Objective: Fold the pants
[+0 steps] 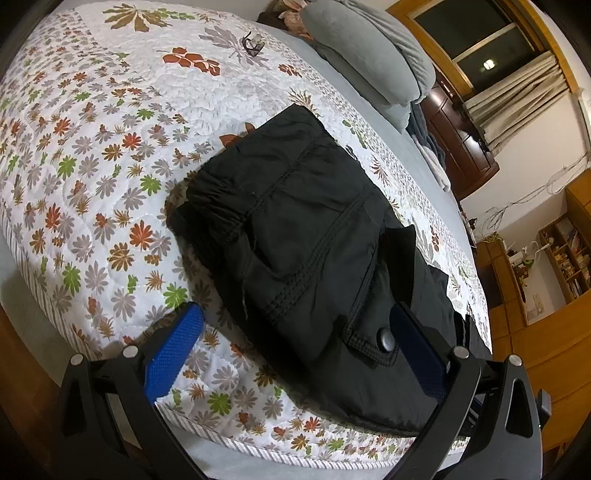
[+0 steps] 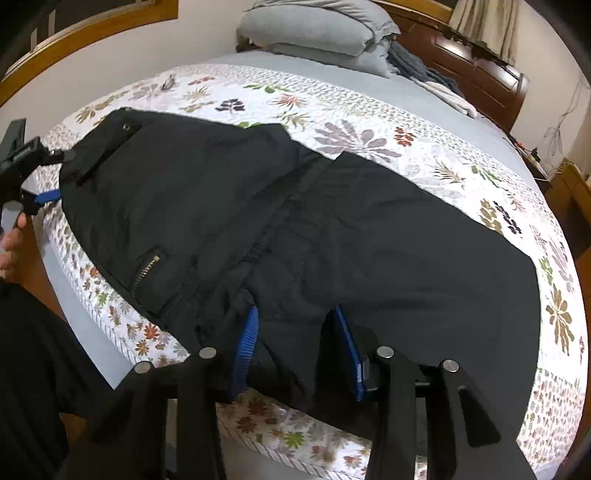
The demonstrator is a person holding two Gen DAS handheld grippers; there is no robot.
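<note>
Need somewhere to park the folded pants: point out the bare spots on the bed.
Free: the floral quilt left of the black pants, short of the glasses; also the grey sheet between quilt and pillows. Crowded: the near edge, under pants and both grippers.

Matt black cloth pants (image 1: 314, 236) (metal snap (image 1: 388, 338)); quilted bedspread (image 1: 110, 166).

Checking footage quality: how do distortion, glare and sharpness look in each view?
Left wrist view: strong fisheye bends the quilt edge; a lamp reflection glares in the window; the black pants stay sharp. Right wrist view: same bulging; pants slightly soft, their dark folds hard to read.
</note>
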